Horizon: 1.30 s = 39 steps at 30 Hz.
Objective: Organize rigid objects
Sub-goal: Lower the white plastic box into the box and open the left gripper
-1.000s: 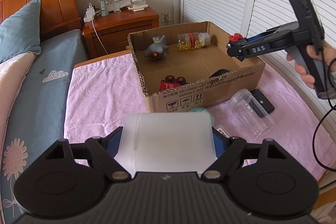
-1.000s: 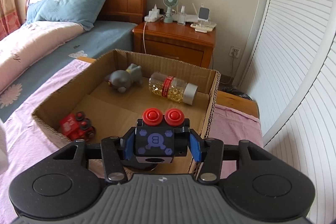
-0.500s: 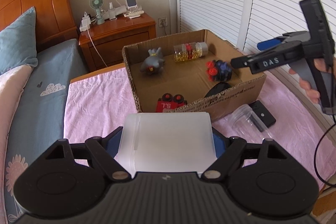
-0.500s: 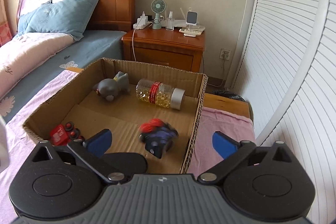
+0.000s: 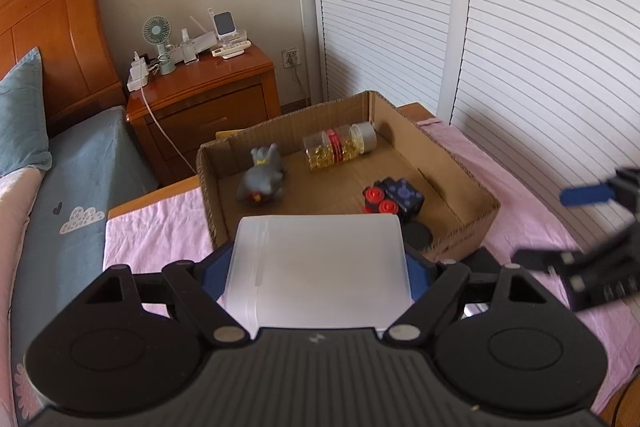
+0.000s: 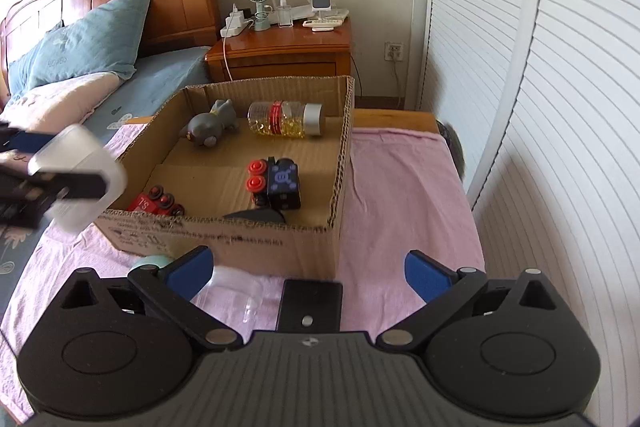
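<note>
Left wrist view: my left tongs [image 5: 318,267] pinch a white plastic box [image 5: 318,271] at lower centre before the cardboard box [image 5: 460,239], while my right tongs [image 6: 310,269] stand spread, empty.

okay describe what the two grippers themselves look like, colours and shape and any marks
Both look alike. The left hand-held gripper and right hand-held gripper each have a matte black ribbed body, two round black discs, angled black linkage arms with silver pivot screws, and blue pads on the fingers. A small pale logo marks the body. No cables or sleeves show.
</note>
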{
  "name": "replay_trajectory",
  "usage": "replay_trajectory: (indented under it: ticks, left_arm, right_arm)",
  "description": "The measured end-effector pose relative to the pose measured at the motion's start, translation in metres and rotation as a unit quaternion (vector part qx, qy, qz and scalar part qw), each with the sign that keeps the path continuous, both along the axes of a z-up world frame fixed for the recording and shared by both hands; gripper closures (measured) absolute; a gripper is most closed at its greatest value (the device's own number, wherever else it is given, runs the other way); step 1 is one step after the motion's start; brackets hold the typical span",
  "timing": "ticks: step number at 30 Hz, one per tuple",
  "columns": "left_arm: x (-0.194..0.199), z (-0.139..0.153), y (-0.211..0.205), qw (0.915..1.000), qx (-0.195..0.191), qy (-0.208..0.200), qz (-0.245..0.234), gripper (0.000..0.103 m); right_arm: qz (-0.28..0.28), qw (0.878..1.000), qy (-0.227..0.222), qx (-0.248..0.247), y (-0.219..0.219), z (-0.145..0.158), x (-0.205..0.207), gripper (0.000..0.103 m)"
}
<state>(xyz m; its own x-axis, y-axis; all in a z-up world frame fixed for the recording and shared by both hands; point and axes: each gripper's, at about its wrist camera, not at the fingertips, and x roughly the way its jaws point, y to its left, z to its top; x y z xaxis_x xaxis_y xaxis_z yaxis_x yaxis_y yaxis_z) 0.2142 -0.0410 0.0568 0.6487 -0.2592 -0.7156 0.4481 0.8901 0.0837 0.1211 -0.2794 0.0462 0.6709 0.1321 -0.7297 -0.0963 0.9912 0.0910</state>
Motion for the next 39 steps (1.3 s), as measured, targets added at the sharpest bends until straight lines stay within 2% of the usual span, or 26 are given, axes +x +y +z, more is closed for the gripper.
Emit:
replay_trajectory:
  ticks: [9, 13, 16, 19, 25, 33, 39]
  left_arm:
    - [0.055, -0.02, -0.04, 0.9995, 0.024, 0.019, 0.007, 0.021]
    - [0.074, -0.029, -0.046, 0.9995, 0.016, 0.018, 0.02, 0.017]
    - [0.078, -0.032, -0.046, 0.9989, 0.025, 0.019, 0.034, 0.017]
    - [0.071, -0.03, -0.039, 0.9988, 0.023, 0.022, 0.037, 0.011]
    - [0.045, -0.021, -0.026, 0.9987, 0.025, 0.021, 0.039, 0.009]
    - [0.005, -0.008, -0.005, 0.9983, 0.005, 0.032, 0.049, 0.007]
    - [-0.029, -0.011, 0.007, 0.9969, -0.004, 0.034, 0.071, 0.003]
  right_arm:
    - [-0.025, 1.0, -0.001, 0.014, -0.014, -0.005, -0.012, 0.0]
    - [-0.031, 0.999, 0.007, 0.025, -0.022, -0.009, -0.011, 0.0]
    - [-0.032, 0.999, 0.009, 0.026, -0.023, -0.011, -0.011, 0.0]
    - [-0.03, 0.999, 0.008, 0.027, -0.021, -0.011, -0.011, 0.0]
    - [-0.027, 0.999, 0.003, 0.023, -0.016, -0.01, -0.016, 0.0]
    - [-0.018, 1.0, -0.008, 0.014, -0.011, -0.009, -0.03, 0.0]
    - [-0.014, 1.0, -0.014, 0.0, -0.007, -0.014, -0.044, 0.0]
